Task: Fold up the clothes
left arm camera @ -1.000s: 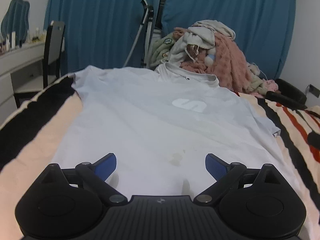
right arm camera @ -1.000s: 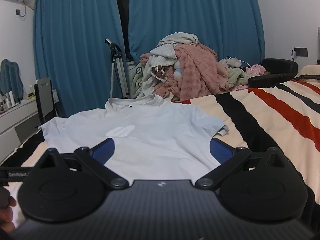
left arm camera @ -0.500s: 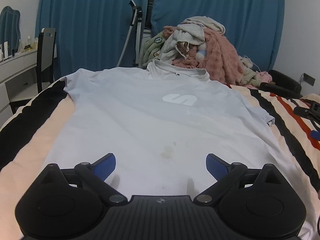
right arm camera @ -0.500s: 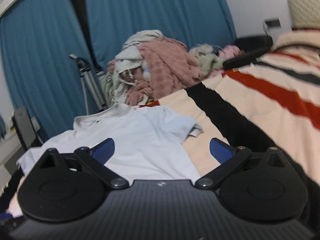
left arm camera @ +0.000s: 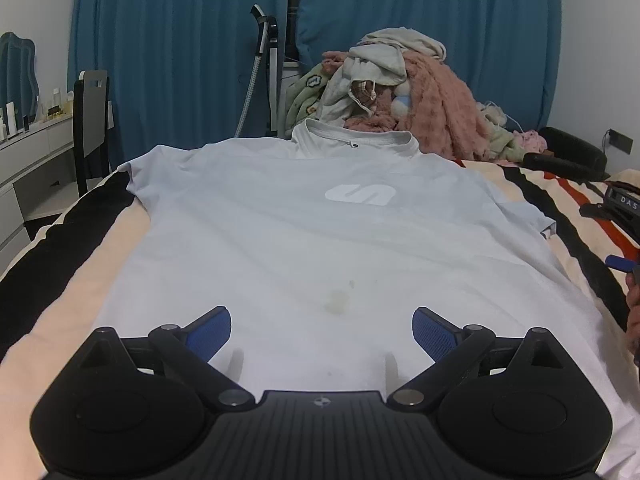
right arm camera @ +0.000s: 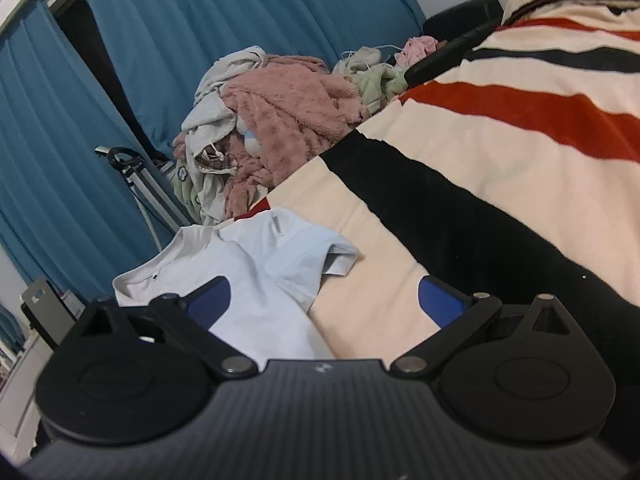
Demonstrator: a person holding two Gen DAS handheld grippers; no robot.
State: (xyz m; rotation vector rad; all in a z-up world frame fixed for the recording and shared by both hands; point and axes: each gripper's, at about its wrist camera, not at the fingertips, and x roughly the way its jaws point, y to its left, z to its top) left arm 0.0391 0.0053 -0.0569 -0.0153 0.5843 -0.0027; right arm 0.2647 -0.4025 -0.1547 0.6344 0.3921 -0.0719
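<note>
A pale blue T-shirt (left arm camera: pixel 320 240) with a white logo (left arm camera: pixel 360 194) lies flat, front up, on the striped bed, collar at the far end. My left gripper (left arm camera: pixel 322 326) hovers open over the shirt's lower hem, nothing between its blue pads. In the right wrist view the same T-shirt (right arm camera: pixel 256 264) shows its right sleeve (right arm camera: pixel 336 256) and collar. My right gripper (right arm camera: pixel 324 300) is open and tilted, off the shirt's right side, above the sleeve's edge and the bare blanket. The right gripper (left arm camera: pixel 618 216) also shows at the right edge of the left wrist view.
A heap of clothes with a pink fleece (left arm camera: pixel 432 100) sits beyond the collar, against blue curtains (left arm camera: pixel 180 60). A garment steamer pole (left arm camera: pixel 264 76) stands at the bed's far end. A chair (left arm camera: pixel 94 120) and white dresser (left arm camera: pixel 32 152) are left. The striped blanket (right arm camera: pixel 520 152) spreads right.
My right gripper has swung right and tilted, so the shirt slid to its lower left and the striped blanket fills its view. My left gripper has shifted only slightly over the hem.
</note>
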